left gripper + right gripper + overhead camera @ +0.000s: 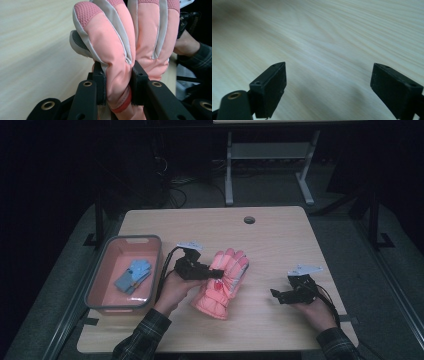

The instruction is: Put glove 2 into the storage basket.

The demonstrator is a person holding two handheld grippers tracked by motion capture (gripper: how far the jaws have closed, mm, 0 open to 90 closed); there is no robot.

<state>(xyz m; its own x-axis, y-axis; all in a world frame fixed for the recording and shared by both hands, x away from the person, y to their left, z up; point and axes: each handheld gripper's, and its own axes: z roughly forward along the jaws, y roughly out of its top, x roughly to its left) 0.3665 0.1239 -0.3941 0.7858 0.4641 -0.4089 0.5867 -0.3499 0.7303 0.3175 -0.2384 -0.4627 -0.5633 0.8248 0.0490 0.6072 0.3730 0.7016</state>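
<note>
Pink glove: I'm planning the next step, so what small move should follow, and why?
Probably carry the pink glove left toward the bin. The left tool is clamped on it, a blue glove already lies in the bin, and the right tool is open over bare table.

A: Left gripper (218, 273): matte black body, grey three-cornered plate on top, black cable trailing off. Brass-ringed screw holes along both jaws.

B: Same on right gripper (274, 294): black, grey plate, black cable, one brass eyelet, blocky square pads.

A: Sleeves (142, 335)?

B: Dark plaid, both arms.
</note>
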